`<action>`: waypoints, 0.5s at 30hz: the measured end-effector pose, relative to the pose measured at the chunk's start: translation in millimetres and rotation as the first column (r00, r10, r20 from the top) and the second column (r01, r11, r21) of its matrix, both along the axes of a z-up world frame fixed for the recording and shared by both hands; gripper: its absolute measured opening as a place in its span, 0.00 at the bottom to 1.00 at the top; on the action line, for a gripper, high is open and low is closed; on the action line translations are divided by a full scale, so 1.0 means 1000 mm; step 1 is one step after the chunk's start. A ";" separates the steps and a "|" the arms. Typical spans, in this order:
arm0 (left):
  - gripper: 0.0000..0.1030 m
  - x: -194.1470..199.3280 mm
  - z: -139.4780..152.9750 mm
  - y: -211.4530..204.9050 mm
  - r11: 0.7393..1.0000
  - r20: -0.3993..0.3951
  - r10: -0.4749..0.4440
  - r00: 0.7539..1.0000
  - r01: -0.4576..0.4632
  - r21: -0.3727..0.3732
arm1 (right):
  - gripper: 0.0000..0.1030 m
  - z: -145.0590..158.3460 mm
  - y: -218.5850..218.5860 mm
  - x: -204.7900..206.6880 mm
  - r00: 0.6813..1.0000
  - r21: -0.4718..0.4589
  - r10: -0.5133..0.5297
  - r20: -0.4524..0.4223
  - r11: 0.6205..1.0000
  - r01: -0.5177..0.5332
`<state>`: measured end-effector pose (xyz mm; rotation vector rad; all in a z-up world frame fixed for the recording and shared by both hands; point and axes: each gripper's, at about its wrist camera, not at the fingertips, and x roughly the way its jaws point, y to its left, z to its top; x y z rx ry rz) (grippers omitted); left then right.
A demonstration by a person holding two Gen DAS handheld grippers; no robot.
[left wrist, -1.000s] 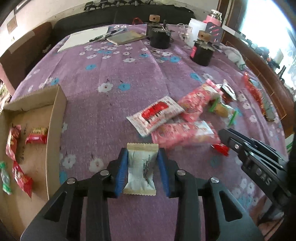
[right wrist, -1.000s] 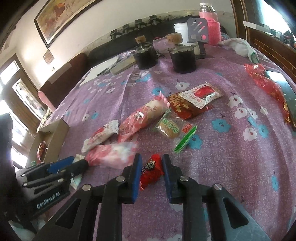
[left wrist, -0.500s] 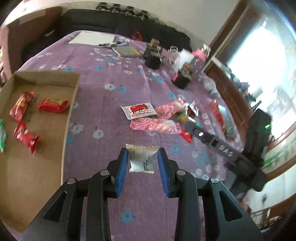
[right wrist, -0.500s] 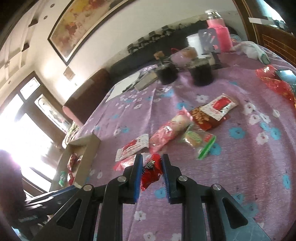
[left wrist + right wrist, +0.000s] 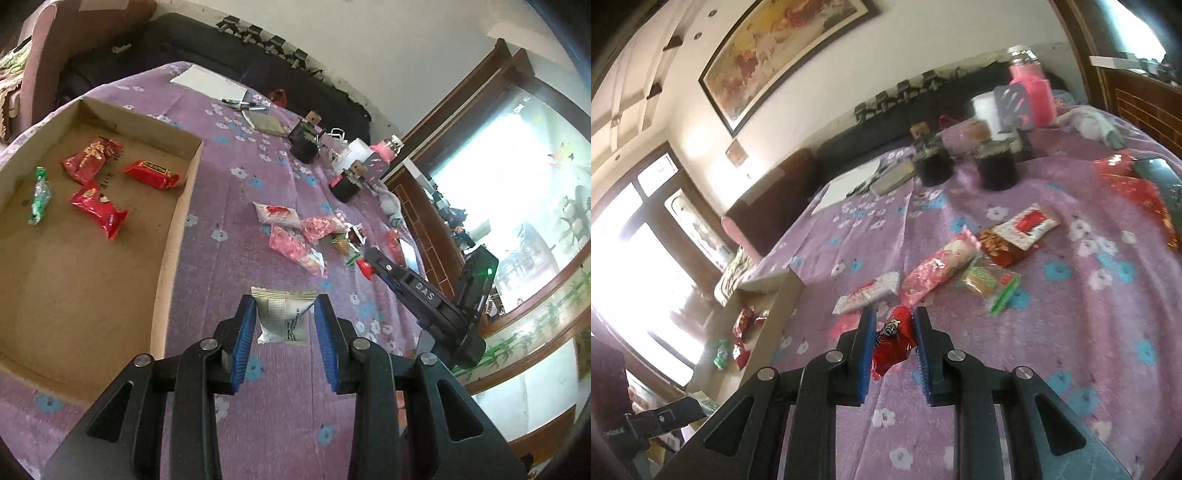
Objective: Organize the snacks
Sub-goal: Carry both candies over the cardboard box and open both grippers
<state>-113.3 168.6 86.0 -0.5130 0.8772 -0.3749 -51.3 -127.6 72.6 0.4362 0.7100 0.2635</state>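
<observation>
My left gripper (image 5: 284, 314) is shut on a silver-white snack packet (image 5: 282, 318), held above the purple cloth just right of the cardboard box (image 5: 173, 236). Inside the box lie three red snack packs (image 5: 99, 209) and a green candy (image 5: 38, 195). My right gripper (image 5: 894, 325) is shut on a small red snack packet (image 5: 893, 341), lifted over the cloth. In the left wrist view the right gripper (image 5: 369, 260) shows at the right with the red packet (image 5: 364, 266) at its tip. A pile of pink, red and white snacks (image 5: 945, 266) lies mid-table.
Two black jars (image 5: 995, 164), a white cup, a pink bottle (image 5: 1032, 90), a notebook and paper (image 5: 210, 82) stand at the table's far end. A red wrapper (image 5: 1134, 188) lies at the right edge. A dark sofa runs behind the table.
Both grippers rose with their packets. The left one swung left toward the box and rolled, so the box fills more of its view. The right one lifted and tilted up.
</observation>
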 end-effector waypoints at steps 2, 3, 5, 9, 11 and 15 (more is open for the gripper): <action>0.29 -0.005 0.002 0.004 1.000 0.013 0.002 1.000 -0.002 -0.001 | 0.21 0.001 -0.005 -0.009 1.000 0.020 -0.010 -0.004 1.000 0.010; 0.29 -0.008 0.003 0.007 1.000 0.019 0.003 1.000 -0.003 -0.006 | 0.21 0.002 -0.006 -0.017 1.000 0.033 -0.010 -0.009 0.999 0.010; 0.29 -0.014 0.004 0.013 1.000 0.030 0.007 1.000 -0.006 -0.019 | 0.21 0.004 -0.003 -0.026 1.000 0.034 0.005 -0.016 0.999 -0.004; 0.29 -0.024 0.004 0.027 0.999 0.044 0.031 0.999 -0.029 -0.041 | 0.21 0.015 0.026 -0.039 0.996 0.006 0.085 -0.017 0.996 -0.084; 0.29 -0.030 0.004 0.039 0.997 0.050 0.055 0.997 -0.052 -0.054 | 0.21 0.020 0.044 -0.043 0.992 0.001 0.128 -0.015 0.992 -0.128; 0.29 -0.039 0.004 0.064 0.992 0.056 0.110 0.992 -0.106 -0.066 | 0.21 0.030 0.094 -0.047 0.971 -0.022 0.239 -0.008 0.971 -0.239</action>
